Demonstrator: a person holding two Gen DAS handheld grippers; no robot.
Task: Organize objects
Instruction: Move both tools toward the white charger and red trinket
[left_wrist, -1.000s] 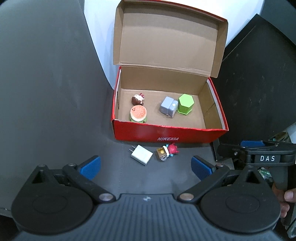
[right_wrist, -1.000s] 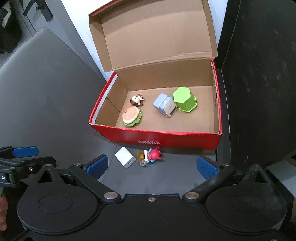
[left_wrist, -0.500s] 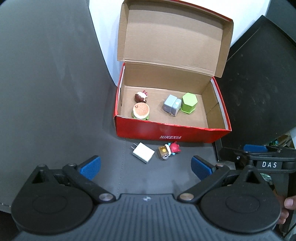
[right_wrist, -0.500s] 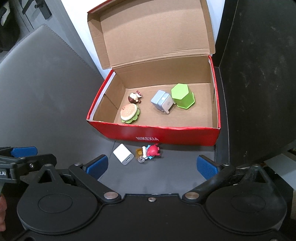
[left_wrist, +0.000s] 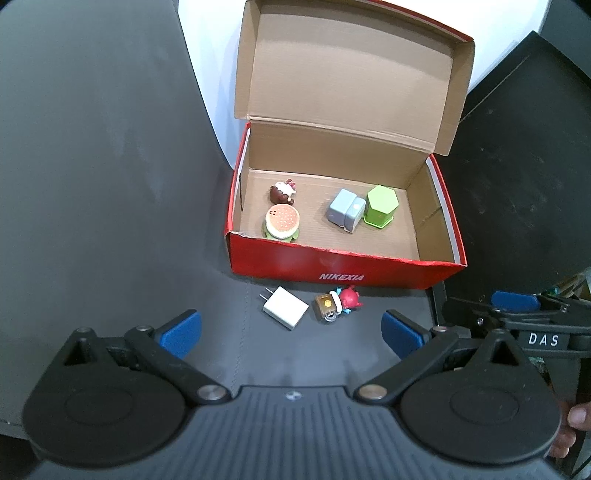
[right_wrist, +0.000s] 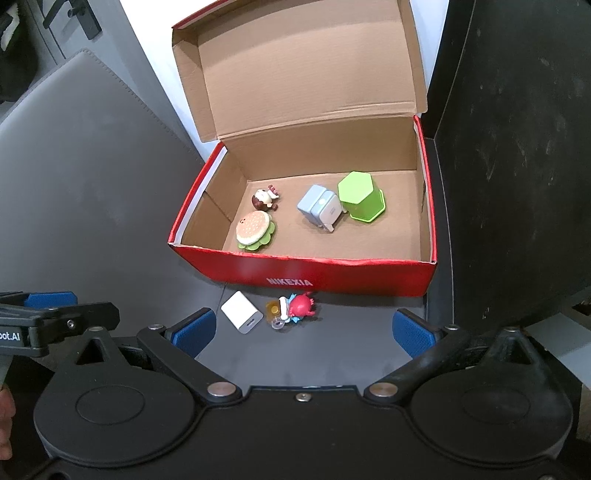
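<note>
Red box wall (left_wrist: 343, 267) partly hides the burger toy (left_wrist: 281, 222)

Both wrist views are evenly but rather dimly lit, with soft light from above. The open red box (left_wrist: 343, 267) casts a faint shadow on the dark mat (left_wrist: 110, 221) along its front wall, and its raised lid shades the back wall inside. A mild sheen lies on the mat near its left edge and on the box's glossy front. Fisheye distortion bends straight lines strongly toward the borders, and the corners go black. The centre is sharp; the nearest gripper parts at the bottom look slightly soft.
</note>
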